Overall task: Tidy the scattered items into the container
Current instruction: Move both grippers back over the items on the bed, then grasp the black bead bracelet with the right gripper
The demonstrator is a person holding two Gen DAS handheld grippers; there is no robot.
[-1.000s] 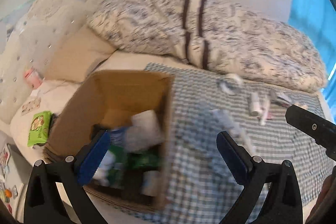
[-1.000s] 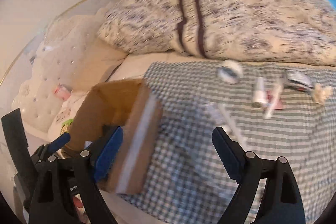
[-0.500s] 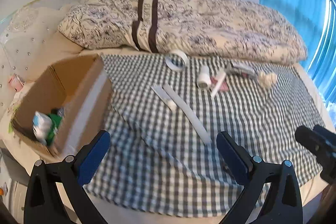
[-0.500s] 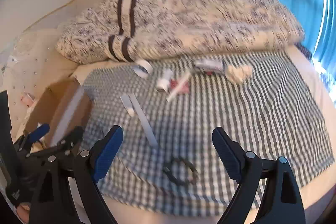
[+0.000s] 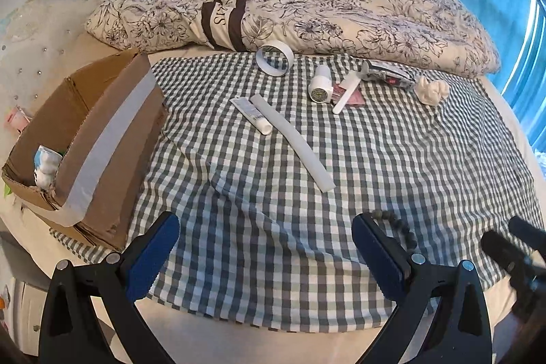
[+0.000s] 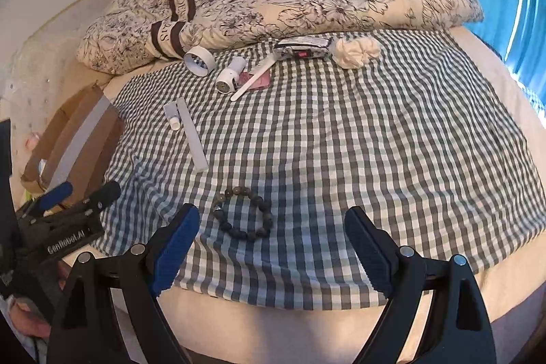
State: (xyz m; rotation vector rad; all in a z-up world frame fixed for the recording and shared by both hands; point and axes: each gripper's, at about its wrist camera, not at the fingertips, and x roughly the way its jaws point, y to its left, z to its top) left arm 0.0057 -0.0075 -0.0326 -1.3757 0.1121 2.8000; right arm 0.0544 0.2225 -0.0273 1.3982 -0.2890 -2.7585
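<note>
Strip point(image 5: 291, 142) lies diagonally, far end toward cardboard box point(image 5: 85, 139).

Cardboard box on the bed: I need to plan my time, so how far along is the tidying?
Done: the brown cardboard box already holds a few packets. In hand: nothing; the left gripper and right gripper have open, empty jaws. Left on the checked cloth: dark bead bracelet, white tape roll, small white tube, long white strip, white bottle, white comb, cream scrunchie.
</note>
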